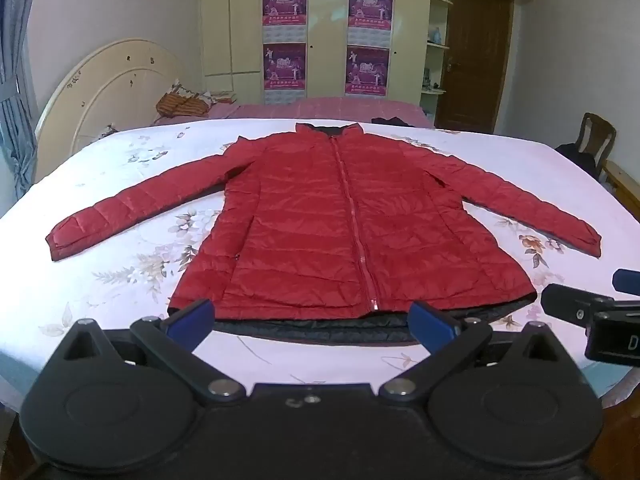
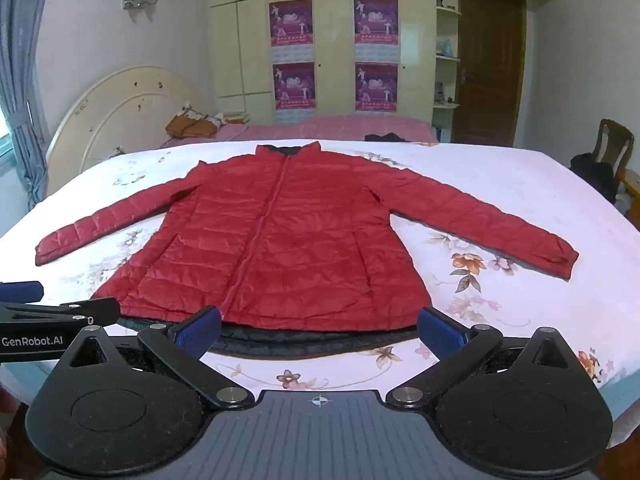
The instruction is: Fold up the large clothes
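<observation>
A red quilted jacket (image 1: 320, 216) (image 2: 276, 236) lies flat and zipped on a floral bed sheet (image 1: 120, 264) (image 2: 500, 200), collar far, both sleeves spread out, dark lining showing at the near hem. My left gripper (image 1: 312, 320) hovers open just short of the hem, blue pads wide apart, nothing between them. My right gripper (image 2: 320, 324) is likewise open and empty in front of the hem. Each gripper shows in the other's view: the right gripper (image 1: 580, 312) at the right edge, the left gripper (image 2: 56, 312) at the left edge.
A cream headboard (image 1: 112, 92) stands at the far left. A pink bed (image 1: 320, 108) with orange cloth (image 1: 180, 106) lies behind, then wardrobes with posters (image 1: 284, 4). A brown door (image 1: 472, 56) and a wooden chair (image 1: 596, 136) are at the right.
</observation>
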`<state>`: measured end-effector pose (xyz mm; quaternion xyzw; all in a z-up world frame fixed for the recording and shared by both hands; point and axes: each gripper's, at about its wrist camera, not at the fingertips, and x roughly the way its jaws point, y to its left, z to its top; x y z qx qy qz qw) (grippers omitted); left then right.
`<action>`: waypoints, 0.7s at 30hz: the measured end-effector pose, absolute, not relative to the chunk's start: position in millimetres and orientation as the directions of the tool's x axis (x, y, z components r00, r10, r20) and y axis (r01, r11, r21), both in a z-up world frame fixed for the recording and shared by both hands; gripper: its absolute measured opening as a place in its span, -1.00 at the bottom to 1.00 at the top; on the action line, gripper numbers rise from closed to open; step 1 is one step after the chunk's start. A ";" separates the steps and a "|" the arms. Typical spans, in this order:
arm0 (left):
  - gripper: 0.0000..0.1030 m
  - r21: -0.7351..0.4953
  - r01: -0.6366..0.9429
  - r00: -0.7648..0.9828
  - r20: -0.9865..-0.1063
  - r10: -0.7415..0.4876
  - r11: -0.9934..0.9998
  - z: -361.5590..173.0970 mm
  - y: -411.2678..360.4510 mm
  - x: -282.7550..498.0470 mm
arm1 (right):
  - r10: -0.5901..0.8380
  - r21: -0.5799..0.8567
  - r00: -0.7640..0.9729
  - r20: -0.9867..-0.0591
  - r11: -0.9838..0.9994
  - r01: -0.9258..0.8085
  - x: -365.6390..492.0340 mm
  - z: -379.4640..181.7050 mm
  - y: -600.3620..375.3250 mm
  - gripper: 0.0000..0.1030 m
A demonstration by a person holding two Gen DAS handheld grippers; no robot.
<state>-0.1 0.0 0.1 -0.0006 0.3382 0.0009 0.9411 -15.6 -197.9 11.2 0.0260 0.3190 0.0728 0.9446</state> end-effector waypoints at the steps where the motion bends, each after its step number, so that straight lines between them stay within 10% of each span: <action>1: 0.99 -0.002 -0.007 0.769 -0.640 0.004 1.000 0.1 0.0 0.1 | 0.155 0.096 0.788 -0.596 0.988 -0.122 -15.5 11.1 -197.9 1.00; 21: 0.99 0.011 -0.008 0.766 -0.642 0.013 1.000 -2.6 -1.6 3.6 | 0.159 0.102 0.787 -0.596 0.987 -0.122 -14.0 10.1 -197.1 1.00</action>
